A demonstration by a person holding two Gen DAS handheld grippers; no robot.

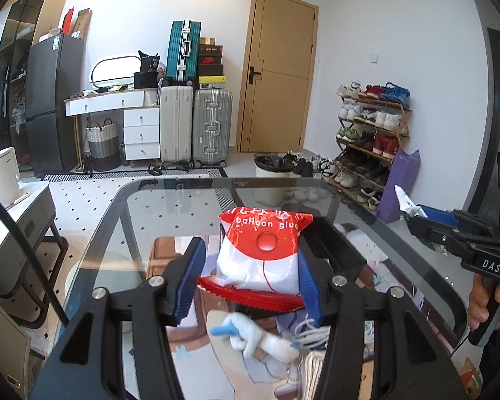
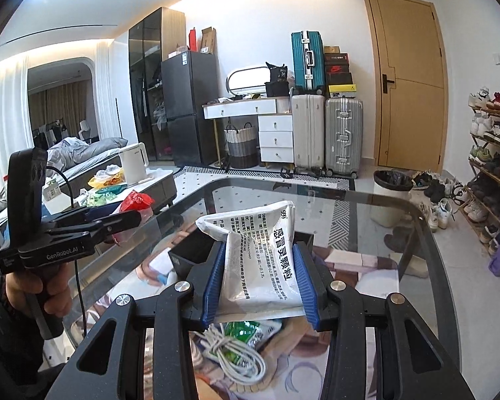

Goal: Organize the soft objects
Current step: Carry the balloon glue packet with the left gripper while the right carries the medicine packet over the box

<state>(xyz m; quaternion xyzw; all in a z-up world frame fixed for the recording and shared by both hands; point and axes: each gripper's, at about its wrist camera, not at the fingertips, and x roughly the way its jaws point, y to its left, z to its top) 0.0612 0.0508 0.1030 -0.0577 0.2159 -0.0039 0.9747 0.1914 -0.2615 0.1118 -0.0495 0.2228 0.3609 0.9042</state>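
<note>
My left gripper (image 1: 250, 273) is shut on a red and white "balloon glue" packet (image 1: 260, 256) and holds it above the glass table (image 1: 116, 220). My right gripper (image 2: 260, 276) is shut on a white medicine pouch (image 2: 260, 260) with black print, also held above the table. A black open box (image 1: 330, 250) sits just behind the red packet; it also shows in the right wrist view (image 2: 190, 250). Under the left gripper lies a white and blue plush toy (image 1: 253, 333). Under the right gripper lie a coiled white cable (image 2: 236, 356) and a green packet (image 2: 250, 333).
The right gripper shows at the right of the left wrist view (image 1: 413, 216), the left gripper at the left of the right wrist view (image 2: 130, 216). A printed mat (image 2: 360, 266) covers part of the table. Beyond are a bin (image 2: 391, 200), suitcases (image 2: 343, 133) and a shoe rack (image 1: 370, 140).
</note>
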